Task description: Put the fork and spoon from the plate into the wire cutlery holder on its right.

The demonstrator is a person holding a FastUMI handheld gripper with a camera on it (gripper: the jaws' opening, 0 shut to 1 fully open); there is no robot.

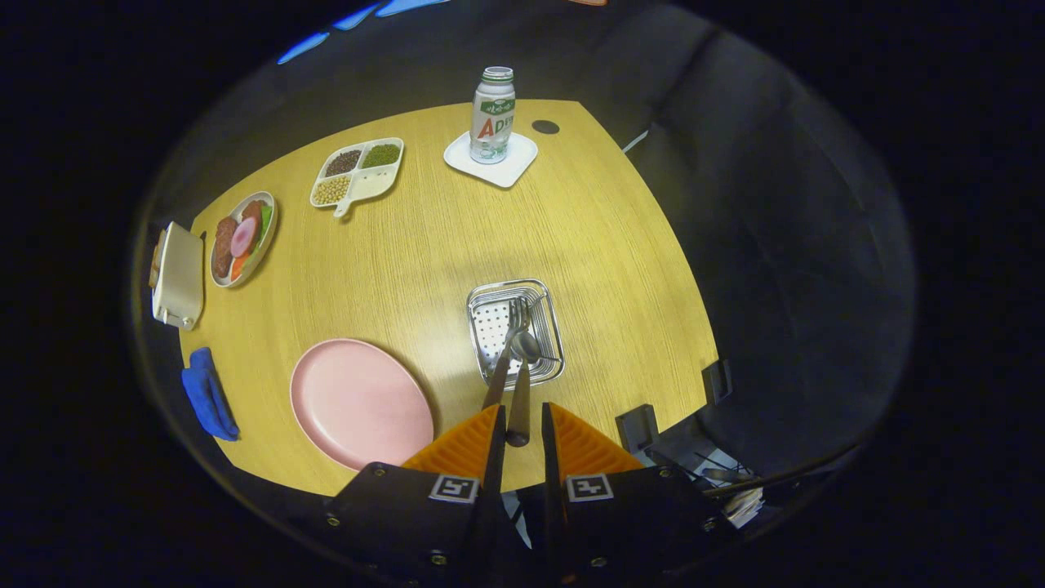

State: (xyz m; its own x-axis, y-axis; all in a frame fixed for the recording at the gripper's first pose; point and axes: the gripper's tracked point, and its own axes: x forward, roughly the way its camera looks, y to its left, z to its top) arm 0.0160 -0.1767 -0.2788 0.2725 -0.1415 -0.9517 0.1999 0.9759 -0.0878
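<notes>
The spoon (521, 384) is thin, stiff metal, light but slick, so it wants a firm pinch across its dark handle and could easily pivot or slide if taken loosely. It runs straight out from the tongs (518, 437): its handle end sits in the narrow gap between the two orange fingers (465, 445), and its bowl reaches over the near rim of the wire holder (483, 300) just ahead. The fingers are drawn close together with the handle between them; they seem to pinch it, though whether both pads truly press on it I cannot tell. The fork (506, 347) is just as thin and slippery. It leans in the holder beside the spoon, tines up toward the far side, its handle slanting back toward the left finger. By my reckoning the fork is already delivered and the spoon is being lowered in. The pink plate (359, 404) lies bare just left of the fingers, on the wooden table (457, 220). Farther ahead stands a bottle (493, 114) on a white coaster (513, 167), and off to the left are a divided dish (359, 175) of beans, a plate of food (243, 238) and a blue cloth (208, 394).
</notes>
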